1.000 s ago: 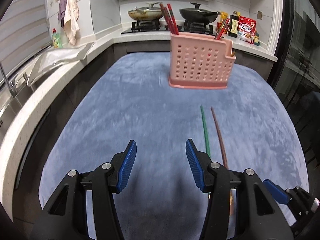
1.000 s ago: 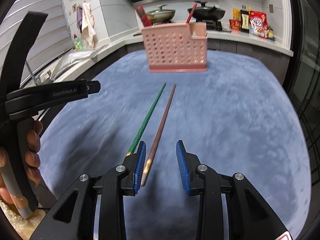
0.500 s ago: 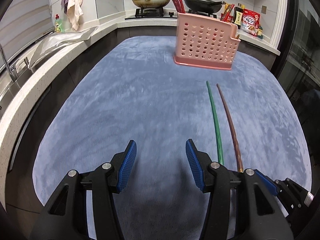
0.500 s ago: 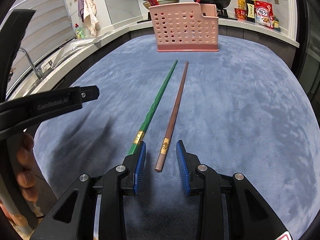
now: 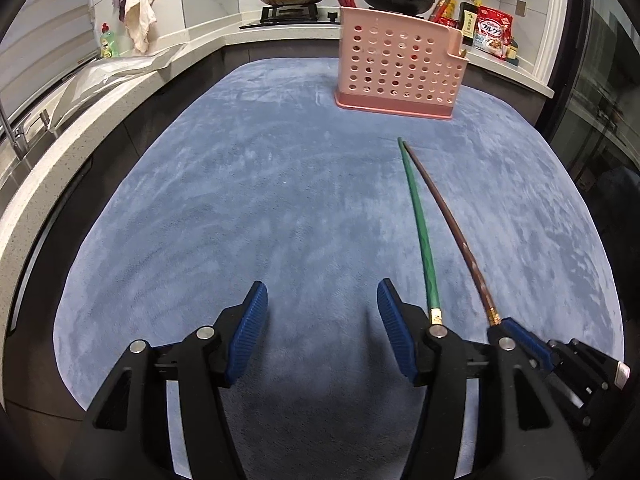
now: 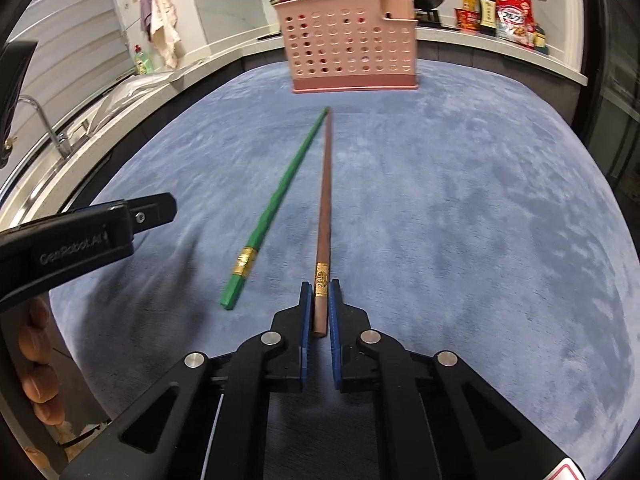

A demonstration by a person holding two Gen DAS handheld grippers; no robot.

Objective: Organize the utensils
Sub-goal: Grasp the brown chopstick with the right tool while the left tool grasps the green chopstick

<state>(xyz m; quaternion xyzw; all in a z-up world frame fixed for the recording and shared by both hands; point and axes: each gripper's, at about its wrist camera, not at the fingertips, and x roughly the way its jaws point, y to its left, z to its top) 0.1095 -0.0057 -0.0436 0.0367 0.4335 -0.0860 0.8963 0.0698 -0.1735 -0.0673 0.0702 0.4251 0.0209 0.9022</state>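
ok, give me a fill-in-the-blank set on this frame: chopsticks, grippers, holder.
1. The right gripper is shut on the ____ chopstick.
2. The green chopstick lies on the blue ____, not held.
3. The left gripper is ____, with nothing between its pads.
4. The pink holder already has ____ chopsticks standing in it.

Missing words: brown; mat; open; red

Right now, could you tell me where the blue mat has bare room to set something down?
The blue mat is bare left of the green chopstick, and right of the brown chopstick. It is crowded at the pink caddy and the chopsticks.
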